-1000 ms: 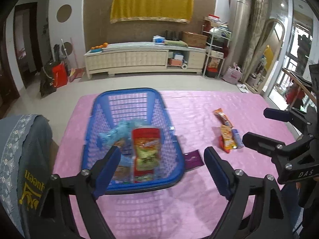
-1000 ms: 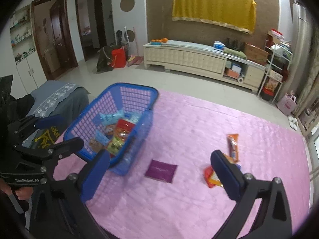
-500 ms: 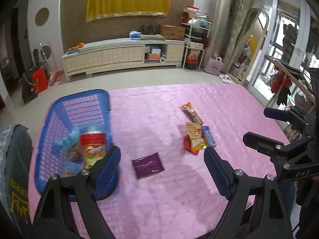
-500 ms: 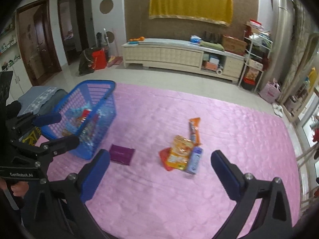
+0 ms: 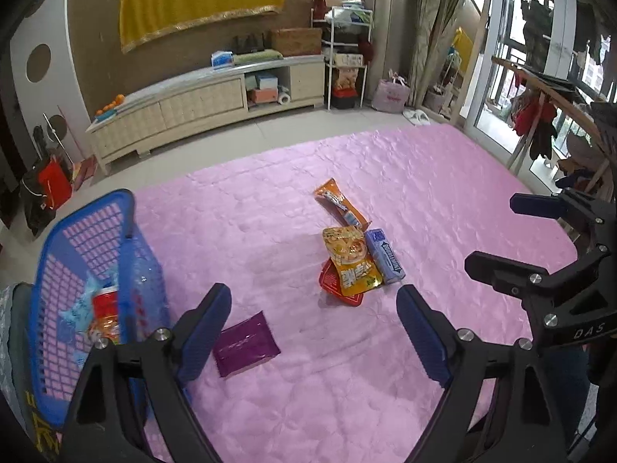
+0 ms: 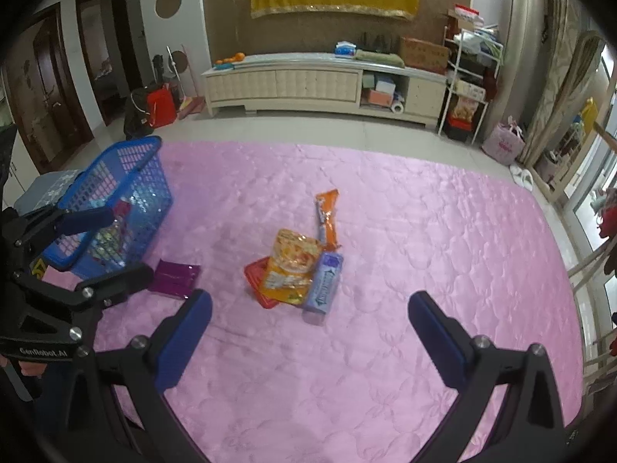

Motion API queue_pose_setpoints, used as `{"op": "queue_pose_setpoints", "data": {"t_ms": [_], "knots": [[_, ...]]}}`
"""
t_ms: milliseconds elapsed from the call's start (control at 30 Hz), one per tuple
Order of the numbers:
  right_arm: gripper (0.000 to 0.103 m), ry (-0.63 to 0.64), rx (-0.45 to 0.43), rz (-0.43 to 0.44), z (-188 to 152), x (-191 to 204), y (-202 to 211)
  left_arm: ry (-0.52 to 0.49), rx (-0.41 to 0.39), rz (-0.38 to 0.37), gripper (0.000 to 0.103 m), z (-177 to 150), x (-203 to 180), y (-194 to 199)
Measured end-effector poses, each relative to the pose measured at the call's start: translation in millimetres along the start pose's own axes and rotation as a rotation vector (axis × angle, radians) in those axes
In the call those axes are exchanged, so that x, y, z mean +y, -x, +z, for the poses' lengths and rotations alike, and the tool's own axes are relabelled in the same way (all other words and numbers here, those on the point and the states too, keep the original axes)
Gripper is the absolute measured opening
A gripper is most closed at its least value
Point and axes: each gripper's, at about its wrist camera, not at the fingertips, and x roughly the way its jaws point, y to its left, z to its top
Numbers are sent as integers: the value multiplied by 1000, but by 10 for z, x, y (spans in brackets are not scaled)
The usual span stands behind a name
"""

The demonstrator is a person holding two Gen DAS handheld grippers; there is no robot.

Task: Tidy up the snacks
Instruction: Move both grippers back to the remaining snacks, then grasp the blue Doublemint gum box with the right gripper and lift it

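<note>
Both the left tongs [image 5: 312, 326] and right tongs [image 6: 310, 320] gape empty, the left opening. Lower onto the yellow pouch [image 6: 292, 266], right of the blue basket [image 6: 115, 200]; pinch its edge.

A pink quilted cover [image 5: 424, 193] carries everything. On it stands a blue mesh basket [image 5: 77, 239] at the left edge (snack packets show inside). Just right of the basket lies a flat purple packet [image 5: 246, 343]. Near the middle, a red packet [image 5: 335, 283] lies under a yellow pouch [image 5: 351, 260], with a blue bar [image 5: 383, 256] touching its right side and an orange packet [image 5: 337, 202] just behind.
</note>
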Motion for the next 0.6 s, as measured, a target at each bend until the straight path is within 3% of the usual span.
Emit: {"op": "queue_pose_setpoints", "data": {"t_ms": [267, 367, 600], "knots": [[103, -38, 59, -7, -24, -220, -368, 25, 55, -14, 92, 60, 38, -416], [103, -50, 91, -21, -54, -283, -551, 23, 77, -15, 103, 55, 50, -578], [103, -68, 159, 4, -97, -347, -967, 40, 141, -28, 103, 56, 116, -925]]}}
